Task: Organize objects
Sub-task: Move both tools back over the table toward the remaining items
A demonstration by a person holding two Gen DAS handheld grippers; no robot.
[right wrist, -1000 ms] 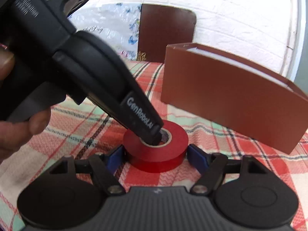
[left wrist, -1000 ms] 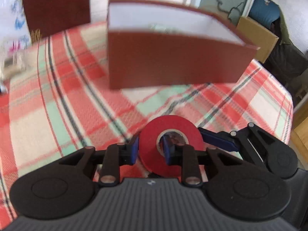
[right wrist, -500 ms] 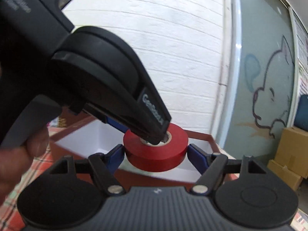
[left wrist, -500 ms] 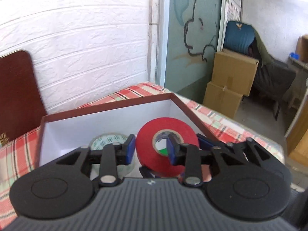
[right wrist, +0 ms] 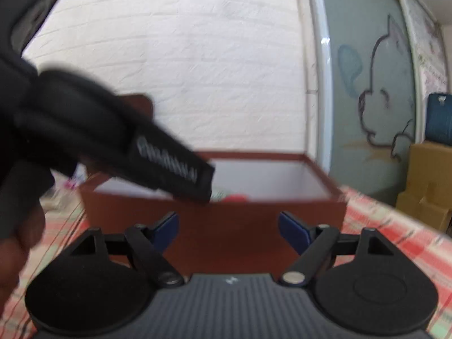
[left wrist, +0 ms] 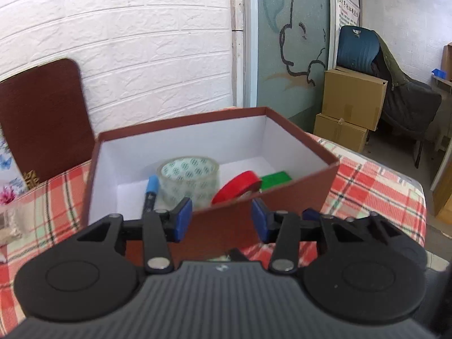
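Landmark: the brown box (left wrist: 282,203), open-topped with a white interior, standing on the checked tabletop (left wrist: 375,180).

Left gripper (left wrist: 221,220): positioned just short of the box's near wall, above rim height in the left wrist view. Its blue-padded fingers (left wrist: 182,219) are parted and opening, with nothing between them; only the near wall of the box shows through the gap.

Right gripper (right wrist: 228,230): also on the near side of the box, fingers (right wrist: 292,233) spread wide and opening, with nothing between them. In the blurred right wrist view, the body of the left gripper crosses from the left, and its tip overlaps the box's near rim. Part of a hand (right wrist: 17,243) shows at the left edge.

Box contents: the red tape roll (left wrist: 237,187) lies inside, tilted, close behind the near wall and right of centre. It is beyond and below the left fingers, clear of both pads. Just left of it stands a clear tape roll (left wrist: 188,179) with green print. Left of that roll lies a blue marker (left wrist: 150,190), with one end toward the near wall. A green flat object (left wrist: 275,180) lies right of the red roll, partly hidden by it.

Clearance: the right and left walls of the box have open tabletop beside them. Behind the box are a white brick wall (left wrist: 141,42) and a dark brown board (left wrist: 42,124) at the left. Cardboard cartons (left wrist: 350,107) stand on the floor well to the right of the box.
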